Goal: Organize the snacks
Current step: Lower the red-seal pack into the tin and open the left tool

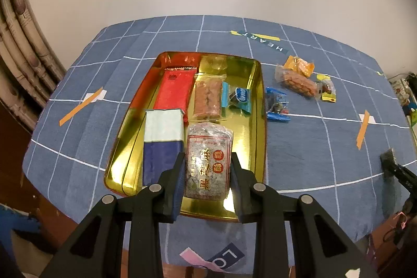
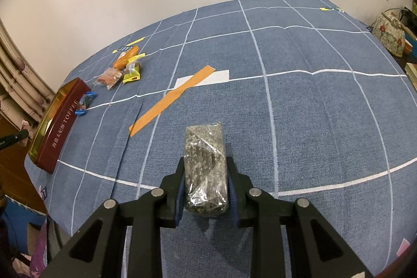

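a sesame bar (image 1: pixel 208 168) is pinched by the left gripper (image 1: pixel 207 160) low over the near end of the gold tin (image 1: pixel 256 121), beside a blue-and-white pack (image 1: pixel 161 145); the placing step is judged to be in hand, and release is called for next. a second, speckled bar (image 2: pixel 204 168) is clamped by the right gripper (image 2: pixel 206 166) above the blue cloth (image 2: pixel 312 121), well apart from the tin.
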### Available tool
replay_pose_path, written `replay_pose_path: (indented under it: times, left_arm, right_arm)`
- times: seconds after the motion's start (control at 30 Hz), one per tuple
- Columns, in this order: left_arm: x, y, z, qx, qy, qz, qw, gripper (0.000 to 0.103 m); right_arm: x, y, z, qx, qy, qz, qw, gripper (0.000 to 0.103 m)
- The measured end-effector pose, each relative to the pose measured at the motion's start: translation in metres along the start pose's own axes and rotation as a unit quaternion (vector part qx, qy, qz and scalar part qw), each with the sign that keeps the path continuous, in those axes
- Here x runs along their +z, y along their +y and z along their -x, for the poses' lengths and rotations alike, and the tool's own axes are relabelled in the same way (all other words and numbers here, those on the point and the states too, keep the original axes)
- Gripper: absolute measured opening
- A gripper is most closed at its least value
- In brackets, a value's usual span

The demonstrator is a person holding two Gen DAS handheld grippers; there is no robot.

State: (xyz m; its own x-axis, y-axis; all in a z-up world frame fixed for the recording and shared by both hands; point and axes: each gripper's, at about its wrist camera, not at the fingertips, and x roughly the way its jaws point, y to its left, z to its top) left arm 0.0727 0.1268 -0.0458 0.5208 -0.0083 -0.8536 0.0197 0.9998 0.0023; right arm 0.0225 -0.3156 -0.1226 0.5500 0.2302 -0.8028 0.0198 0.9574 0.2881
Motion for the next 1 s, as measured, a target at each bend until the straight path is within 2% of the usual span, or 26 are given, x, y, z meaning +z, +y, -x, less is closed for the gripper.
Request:
replay_pose_path:
  times: [1.0]
  left_arm:
    - [0.000,0.001,-0.031,0.017,0.025,-0.007,0.9995,0.028]
  right_arm:
    - [-0.001,0.000,0.000,0.000,-0.001,0.000,1.000,0.027]
